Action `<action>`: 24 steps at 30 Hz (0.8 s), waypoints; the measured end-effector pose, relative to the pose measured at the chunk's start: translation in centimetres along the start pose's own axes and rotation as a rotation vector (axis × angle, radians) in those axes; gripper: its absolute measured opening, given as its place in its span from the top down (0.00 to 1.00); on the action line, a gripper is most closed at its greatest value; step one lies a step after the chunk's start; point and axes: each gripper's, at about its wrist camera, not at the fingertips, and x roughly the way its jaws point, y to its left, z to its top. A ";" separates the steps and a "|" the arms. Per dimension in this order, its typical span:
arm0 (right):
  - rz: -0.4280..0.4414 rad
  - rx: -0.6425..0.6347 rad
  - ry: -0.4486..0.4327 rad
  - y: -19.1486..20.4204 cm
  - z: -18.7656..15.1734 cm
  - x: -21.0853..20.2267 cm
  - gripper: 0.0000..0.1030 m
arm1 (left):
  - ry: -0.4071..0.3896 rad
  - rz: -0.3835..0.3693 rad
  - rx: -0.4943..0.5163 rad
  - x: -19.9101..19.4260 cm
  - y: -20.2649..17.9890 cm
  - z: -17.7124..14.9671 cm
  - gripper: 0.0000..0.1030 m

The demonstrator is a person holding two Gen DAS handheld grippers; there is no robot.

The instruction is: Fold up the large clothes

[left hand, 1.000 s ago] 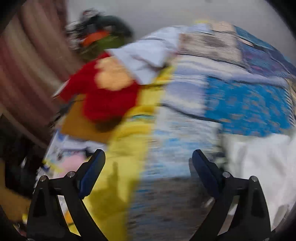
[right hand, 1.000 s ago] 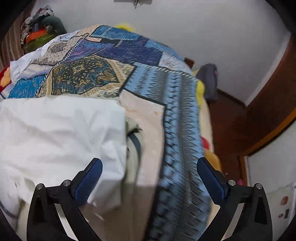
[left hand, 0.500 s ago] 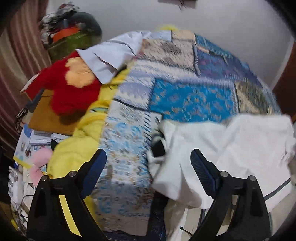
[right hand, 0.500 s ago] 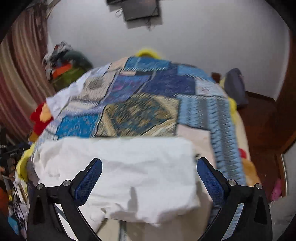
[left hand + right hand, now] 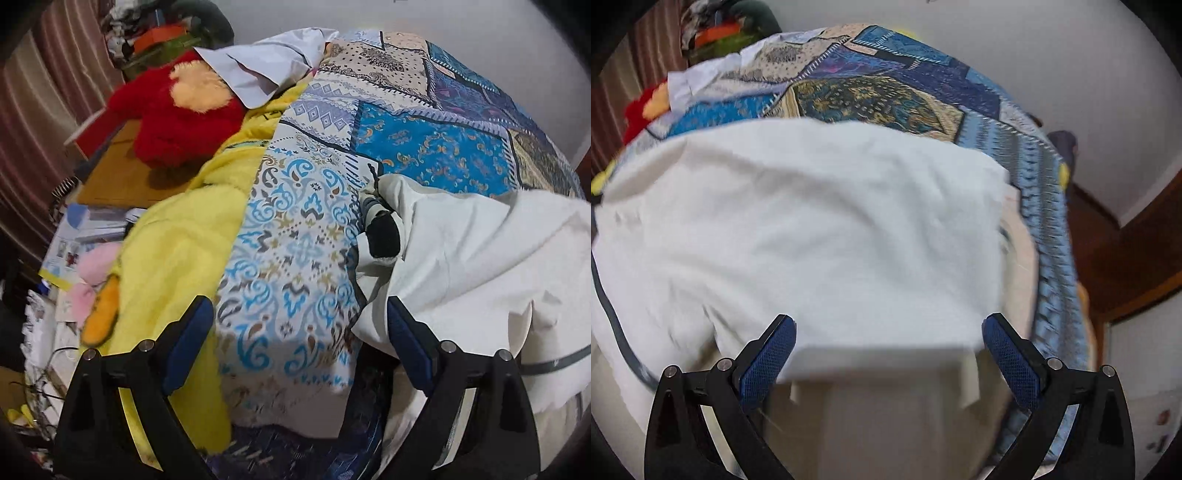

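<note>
White cotton fills most of what the right gripper (image 5: pixel 888 354) faces: the large white garment (image 5: pixel 812 229) lies spread on the patchwork bedspread (image 5: pixel 871 96), its near edge running straight between the two blue-padded fingers, which stand wide apart and grip nothing. A thin dark stripe (image 5: pixel 613 325) curves along the garment's edge to the left of that gripper, and beyond the cloth the blue and gold patches rise toward a pale wall (image 5: pixel 1071 74). From the left gripper (image 5: pixel 299 338), also spread wide and empty, the same white garment (image 5: pixel 480 258) sits ahead and to the right, its rumpled corner just beside the right finger, with a dark cuff or collar (image 5: pixel 384 236) poking out at the fold nearest the middle of the bed. Directly ahead of the left gripper is bare bedspread (image 5: pixel 295 240) with blue paisley print. To its left a yellow fleece blanket (image 5: pixel 177 240) drapes off the bed edge, and farther ahead on that side a red plush toy (image 5: pixel 184 118) rests beside a folded pale garment (image 5: pixel 266 66). Striped curtains (image 5: pixel 37 92) hang at the far left.
</note>
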 end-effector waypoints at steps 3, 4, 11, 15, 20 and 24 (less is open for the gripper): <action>0.021 0.058 0.005 -1.9 -1.1 -1.0 0.01 | 0.001 0.008 0.003 -0.9 -0.2 -0.6 0.09; 0.035 0.093 0.007 -2.6 -1.6 -1.5 0.01 | 0.001 0.012 0.005 -1.3 -0.3 -0.8 0.10; 0.092 0.273 -0.058 -6.2 -4.3 -7.5 0.01 | -0.042 -0.066 -0.014 -6.0 -0.4 -1.2 0.10; 0.141 0.305 -0.108 -6.6 -5.8 -11.1 0.01 | -0.055 -0.122 -0.004 -8.7 -0.6 -2.0 0.10; 0.173 0.297 -0.157 -5.2 -8.8 -14.8 0.01 | 0.001 -0.179 -0.004 -9.4 -0.8 -4.8 0.10; 0.179 0.319 -0.146 -4.0 -11.9 -15.7 0.01 | 0.102 -0.212 -0.006 -8.0 -0.6 -8.4 0.10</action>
